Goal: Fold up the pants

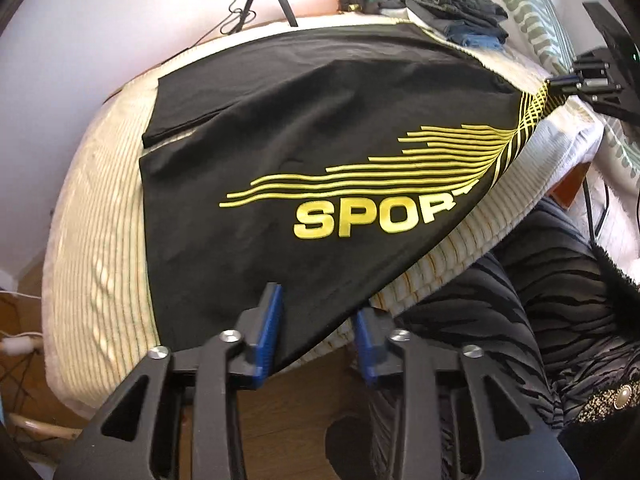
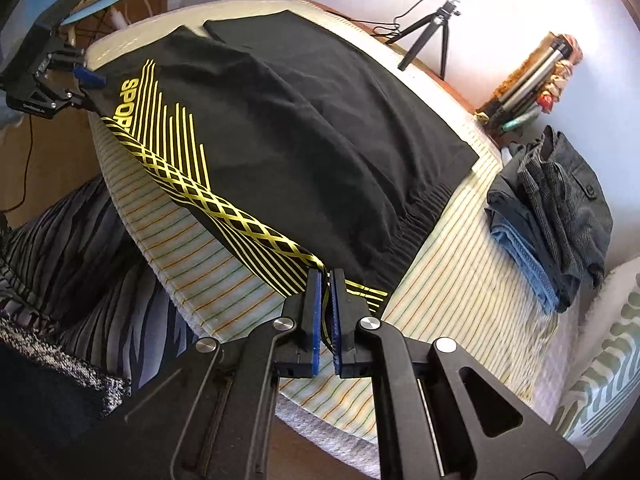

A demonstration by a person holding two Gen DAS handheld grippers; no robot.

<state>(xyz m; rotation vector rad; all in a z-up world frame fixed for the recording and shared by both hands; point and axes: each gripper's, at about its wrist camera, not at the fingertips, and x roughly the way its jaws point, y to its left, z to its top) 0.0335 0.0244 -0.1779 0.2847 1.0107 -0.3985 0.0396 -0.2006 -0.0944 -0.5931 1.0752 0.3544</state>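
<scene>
Black sport pants (image 1: 304, 128) with yellow stripes and "SPORT" lettering lie spread on a striped towel-covered table (image 1: 100, 208). My left gripper (image 1: 318, 312) is open, its blue pads either side of the near hem of the pants, which hangs over the table edge. My right gripper (image 2: 326, 280) is shut on the yellow-striped edge of the pants (image 2: 320, 120) near the waistband and holds it lifted off the table. The right gripper also shows in the left wrist view (image 1: 560, 80), and the left gripper shows in the right wrist view (image 2: 86, 80).
A pile of folded dark and blue clothes (image 2: 552, 208) sits on the table's far side. A small tripod (image 2: 436, 28) stands at the back by the wall. The person's zebra-patterned legs (image 1: 540, 288) are beside the table (image 2: 460, 240). Wooden floor (image 1: 304, 408) lies below.
</scene>
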